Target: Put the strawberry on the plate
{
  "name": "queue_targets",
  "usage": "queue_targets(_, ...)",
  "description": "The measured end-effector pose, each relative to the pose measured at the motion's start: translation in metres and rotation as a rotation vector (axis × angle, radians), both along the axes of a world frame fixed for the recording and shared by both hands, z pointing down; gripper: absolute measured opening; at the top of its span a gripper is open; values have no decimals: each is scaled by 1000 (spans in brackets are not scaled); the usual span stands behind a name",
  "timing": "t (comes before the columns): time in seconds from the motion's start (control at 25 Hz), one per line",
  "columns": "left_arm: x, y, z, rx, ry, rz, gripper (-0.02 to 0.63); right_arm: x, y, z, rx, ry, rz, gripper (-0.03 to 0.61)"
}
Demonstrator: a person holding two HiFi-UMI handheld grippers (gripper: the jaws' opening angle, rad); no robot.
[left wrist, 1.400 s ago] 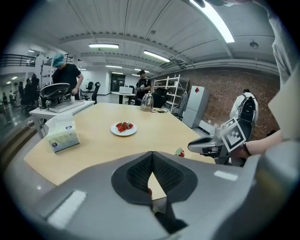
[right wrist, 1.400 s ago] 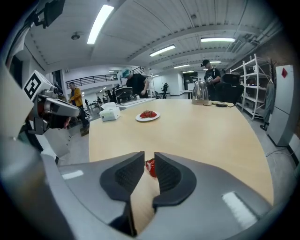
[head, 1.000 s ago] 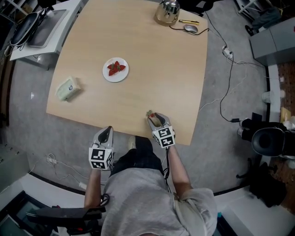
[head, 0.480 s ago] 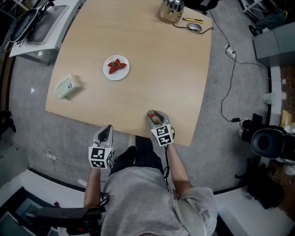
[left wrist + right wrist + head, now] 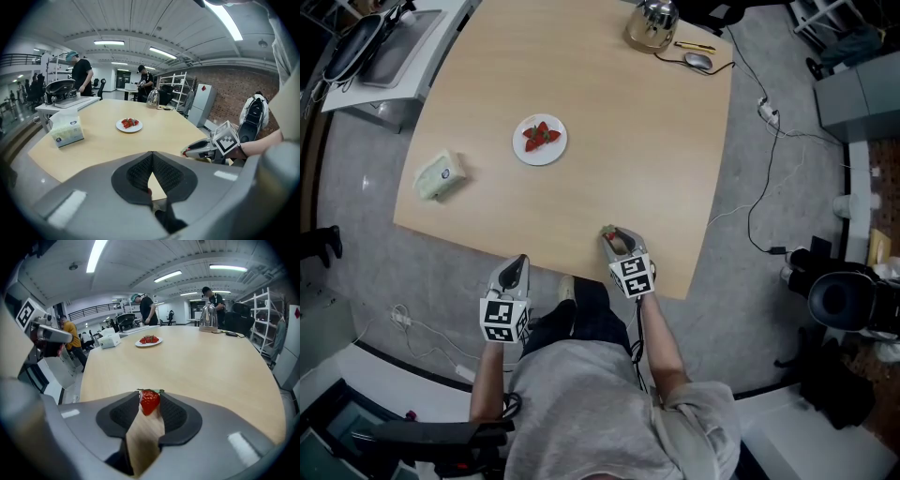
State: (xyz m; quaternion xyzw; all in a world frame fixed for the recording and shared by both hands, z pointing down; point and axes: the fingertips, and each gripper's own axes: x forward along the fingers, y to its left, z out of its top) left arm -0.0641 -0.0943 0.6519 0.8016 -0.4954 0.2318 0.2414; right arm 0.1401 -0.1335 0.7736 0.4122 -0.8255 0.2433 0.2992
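Standing at the lower edge of a pale wooden tabletop (image 5: 619, 141), a person in a grey shirt holds a tool in each hand, seen from the head view. At the far left of the tabletop lies a green-and-white tissue pack (image 5: 439, 176). To its right and further up the frame sits a small white plate (image 5: 540, 158) carrying several strawberries (image 5: 540, 136).

Below the plate, off the tabletop's lower edge, hangs the left tool (image 5: 517, 265). Its own view shows the dark pads clenched tip to tip with nothing between them.

Right of it, just over the tabletop's lower edge at the bottom centre of the frame, is the right tool (image 5: 613, 234). Its jaws are closing on a single red strawberry (image 5: 150, 401), which stands green cap up at the tips with the pads meeting its sides. That berry is well apart from the plate, which appears small and distant in the upper middle of the right gripper view.

At the top right of the head view stand a shiny metal kettle (image 5: 652, 25) and a computer mouse (image 5: 697, 61), with a cable (image 5: 750, 202) trailing over the grey floor (image 5: 769, 300). Both gripper views show people standing behind the tabletop.
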Motion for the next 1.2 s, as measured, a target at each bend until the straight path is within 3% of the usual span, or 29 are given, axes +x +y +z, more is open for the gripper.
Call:
queue_targets(0.56,-11,5,-12,45,11,-31,20,-9,-8,-40,83,-36,2,143)
queue_targets(1.2,-44,12,-29,102,29,-147,20,-57,-59,-113,235,-64,-113,142)
